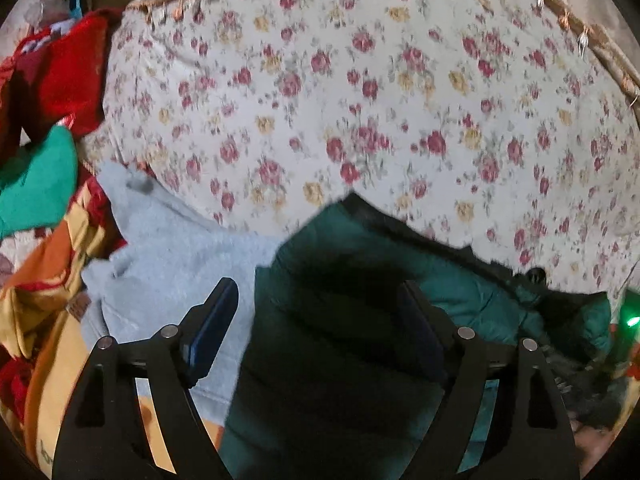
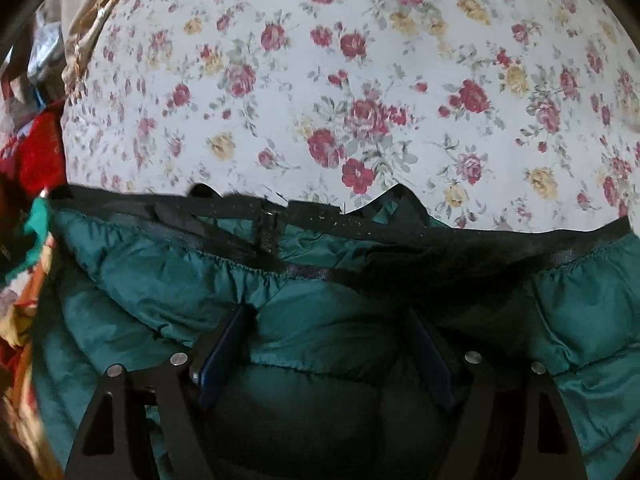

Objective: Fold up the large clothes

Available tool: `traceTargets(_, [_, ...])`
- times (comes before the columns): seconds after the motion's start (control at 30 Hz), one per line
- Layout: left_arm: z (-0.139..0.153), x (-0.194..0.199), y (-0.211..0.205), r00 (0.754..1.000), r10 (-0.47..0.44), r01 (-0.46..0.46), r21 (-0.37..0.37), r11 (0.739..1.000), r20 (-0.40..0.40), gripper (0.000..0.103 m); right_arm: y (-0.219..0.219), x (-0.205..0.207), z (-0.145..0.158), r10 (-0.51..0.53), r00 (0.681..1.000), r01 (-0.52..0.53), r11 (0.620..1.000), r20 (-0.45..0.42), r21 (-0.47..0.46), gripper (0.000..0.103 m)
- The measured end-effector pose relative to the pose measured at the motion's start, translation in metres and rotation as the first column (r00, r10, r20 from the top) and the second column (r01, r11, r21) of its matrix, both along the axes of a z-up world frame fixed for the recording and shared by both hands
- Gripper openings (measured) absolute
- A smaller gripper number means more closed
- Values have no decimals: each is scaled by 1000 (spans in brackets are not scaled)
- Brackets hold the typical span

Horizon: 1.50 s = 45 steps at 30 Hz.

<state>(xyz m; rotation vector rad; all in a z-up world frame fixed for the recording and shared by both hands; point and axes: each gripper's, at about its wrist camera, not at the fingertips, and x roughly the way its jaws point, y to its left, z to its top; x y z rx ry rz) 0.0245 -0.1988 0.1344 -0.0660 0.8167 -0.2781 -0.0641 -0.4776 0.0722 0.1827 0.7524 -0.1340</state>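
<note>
A bed is covered by a flowered sheet (image 1: 360,92). On it a dark green padded jacket (image 2: 320,320) is spread. A grey garment (image 1: 168,248) is laid beside the jacket.

Looked like a home bedroom: rose-print bedsheet (image 1: 360,100) w/ fringed tan cover (image 1: 600,48) beyond it, heaped clothes (image 1: 48,128) at sheet's left edge.
</note>
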Motion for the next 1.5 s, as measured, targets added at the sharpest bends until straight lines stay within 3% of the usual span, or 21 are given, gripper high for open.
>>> traceTargets(0.1, [-12,-3,-10,1000,-20,20,38,999,-3,82,-3,-26,22,13,998,-15,1000,66,20,77])
traceTargets(0.17, [-23,0,-18,999,-26,27,82,996,-19,82,-12,-44,32,0,996,3,999,92,-33,77])
traceTargets(0.27, [-37,8,-25,999,-9,13,110,994,-39,82,-35,-54,34,-52,996,61,990,77,-124,77])
traceTargets(0.37, [-46,18,-27,999,5,1,112,994,-52,83,-62,-49,23,-108,993,114,982,46,-149,77])
traceTargets(0.5, [-55,28,-30,998,18,-11,113,993,-61,88,-82,-28,-2,-121,993,122,987,10,-105,81])
traceTargets(0.67, [-60,32,-31,998,32,-27,96,995,-54,90,-89,-15,-14,-127,991,129,986,31,-104,85])
traceTargets(0.87, [-60,31,-32,998,27,-21,105,994,-50,90,-85,-27,6,-127,992,127,987,7,-98,84])
traceTargets(1.03, [-60,32,-30,998,28,-23,85,996,-60,91,-71,-75,38,-72,996,75,994,49,-77,84])
traceTargets(1.17, [-60,32,-30,998,33,-28,79,996,-59,91,-81,-79,16,-104,994,102,992,-24,-73,84])
traceTargets(1.27, [-57,30,-27,996,32,-27,64,998,-82,91,-89,-69,-4,-125,991,125,992,-51,-12,87])
traceTargets(1.37, [-52,28,-15,992,23,-20,29,999,-128,91,-86,-64,3,-132,989,130,991,-67,-35,87])
traceTargets(1.5, [-41,14,-1,993,13,-11,17,1000,-119,91,-78,-85,23,-141,990,140,990,-20,-15,87])
